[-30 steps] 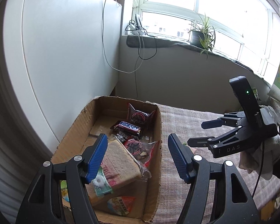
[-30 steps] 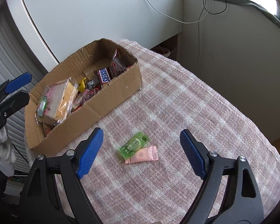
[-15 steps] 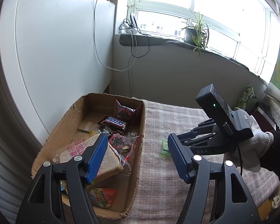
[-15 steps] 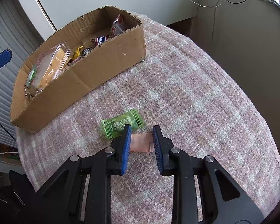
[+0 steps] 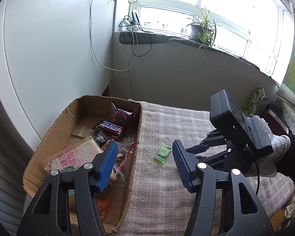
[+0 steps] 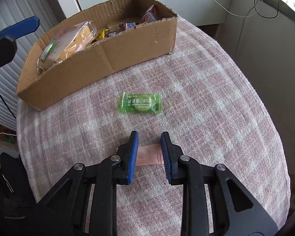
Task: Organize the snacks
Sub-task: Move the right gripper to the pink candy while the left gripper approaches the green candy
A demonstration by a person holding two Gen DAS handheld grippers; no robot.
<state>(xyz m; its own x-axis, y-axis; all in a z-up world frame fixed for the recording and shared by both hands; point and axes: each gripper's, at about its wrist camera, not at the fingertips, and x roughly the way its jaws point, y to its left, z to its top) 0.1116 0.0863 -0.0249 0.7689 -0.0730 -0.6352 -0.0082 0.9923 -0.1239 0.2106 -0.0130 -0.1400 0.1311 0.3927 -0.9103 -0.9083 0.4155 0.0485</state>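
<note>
A cardboard box (image 6: 116, 47) holds several snacks, among them a Snickers bar (image 5: 110, 126) and a wrapped cracker pack (image 6: 68, 43). A green candy packet (image 6: 140, 103) lies on the pink plaid cloth just beyond my right gripper (image 6: 149, 140), which is shut on a pink candy packet (image 6: 148, 154) and holds it close over the cloth. My left gripper (image 5: 143, 153) is open and empty, above the box's right wall (image 5: 135, 151). The green packet also shows in the left wrist view (image 5: 162, 153).
The round table's plaid cloth (image 6: 216, 108) drops off at right and front. A white cabinet (image 5: 49, 49) stands behind the box. A grey wall with dangling cables (image 5: 133, 45) and a potted plant (image 5: 202, 29) on the windowsill lie beyond.
My right gripper came down and shut on the pink packet, then drew it back from the green one. My left gripper drew back from over the box toward its right wall.
</note>
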